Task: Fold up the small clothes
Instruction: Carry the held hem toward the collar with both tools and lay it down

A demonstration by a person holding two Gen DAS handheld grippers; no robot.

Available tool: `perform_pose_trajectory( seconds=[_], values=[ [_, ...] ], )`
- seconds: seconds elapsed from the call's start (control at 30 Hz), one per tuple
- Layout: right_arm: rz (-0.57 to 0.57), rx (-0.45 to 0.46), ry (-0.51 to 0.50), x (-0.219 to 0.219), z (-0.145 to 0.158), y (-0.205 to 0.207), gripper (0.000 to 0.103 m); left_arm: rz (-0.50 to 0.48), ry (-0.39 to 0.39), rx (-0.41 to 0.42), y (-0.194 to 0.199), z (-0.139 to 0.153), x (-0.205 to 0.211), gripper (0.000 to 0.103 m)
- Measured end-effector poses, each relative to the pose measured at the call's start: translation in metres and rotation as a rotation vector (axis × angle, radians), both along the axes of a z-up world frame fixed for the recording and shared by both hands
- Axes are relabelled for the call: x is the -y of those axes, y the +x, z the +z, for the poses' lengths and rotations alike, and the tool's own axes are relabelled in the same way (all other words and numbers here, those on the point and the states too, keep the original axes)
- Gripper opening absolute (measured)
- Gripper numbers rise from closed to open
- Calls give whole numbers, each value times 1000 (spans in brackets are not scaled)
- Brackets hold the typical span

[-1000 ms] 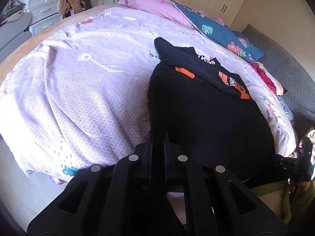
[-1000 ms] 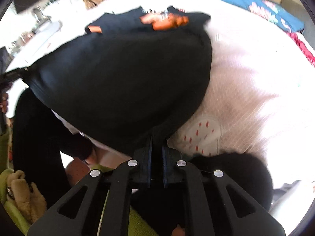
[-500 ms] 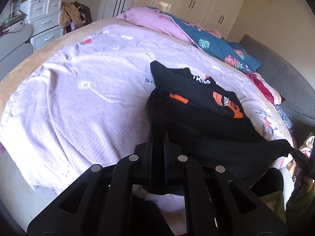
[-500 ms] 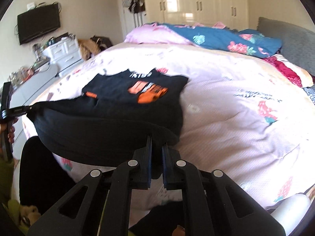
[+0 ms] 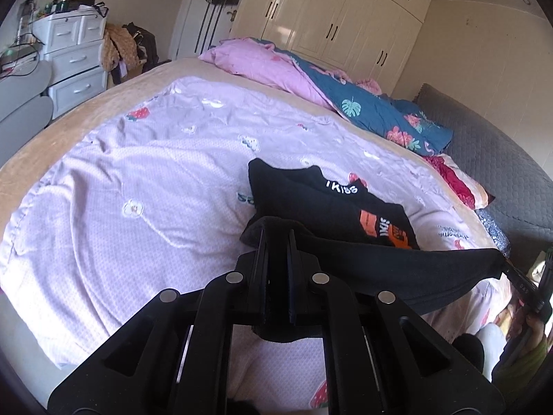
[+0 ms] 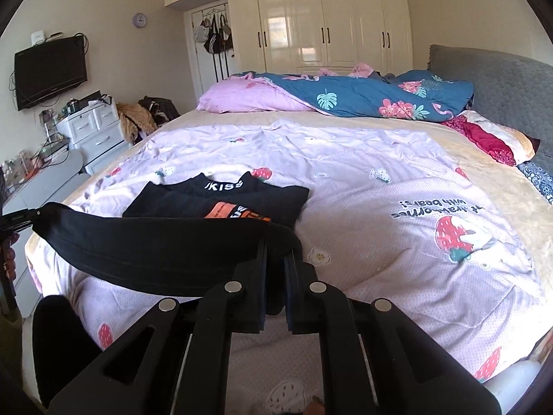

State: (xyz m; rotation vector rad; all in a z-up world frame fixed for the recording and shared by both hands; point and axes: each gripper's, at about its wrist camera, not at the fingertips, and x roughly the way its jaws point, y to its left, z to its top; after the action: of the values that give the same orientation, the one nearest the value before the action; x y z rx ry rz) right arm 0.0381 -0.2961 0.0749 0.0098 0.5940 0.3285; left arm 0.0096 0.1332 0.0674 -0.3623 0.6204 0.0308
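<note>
A small black shirt with orange print and white collar lettering lies on the lilac bedspread. Its near hem is lifted off the bed and stretched taut in the air as a black band between both grippers. My left gripper is shut on the hem's left corner. My right gripper is shut on the opposite corner. In the left wrist view the right gripper shows at the far right edge. The left gripper appears at the left edge of the right wrist view.
Pink and blue floral quilts are piled along the far side of the bed. A grey headboard stands at the right. White drawers and a grey table stand left of the bed. White wardrobes line the back wall.
Both grippers rose and tilted upward with the hem pinched. The hem lifted off the bed edge and pulled taut over the shirt's lower half, covering more of the orange print.
</note>
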Motion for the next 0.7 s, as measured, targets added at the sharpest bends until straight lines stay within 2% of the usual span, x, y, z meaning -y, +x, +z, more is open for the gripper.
perform_pose_trajectory(
  seconds=[0.37,0.7],
  values=[
    [-42,-23,-2,-3,4,40,7,29,-34,18,35,4,-7,3],
    [-73,-12,-12,-14,8,82,7,70,-16,19,68,5,-12,3]
  ],
)
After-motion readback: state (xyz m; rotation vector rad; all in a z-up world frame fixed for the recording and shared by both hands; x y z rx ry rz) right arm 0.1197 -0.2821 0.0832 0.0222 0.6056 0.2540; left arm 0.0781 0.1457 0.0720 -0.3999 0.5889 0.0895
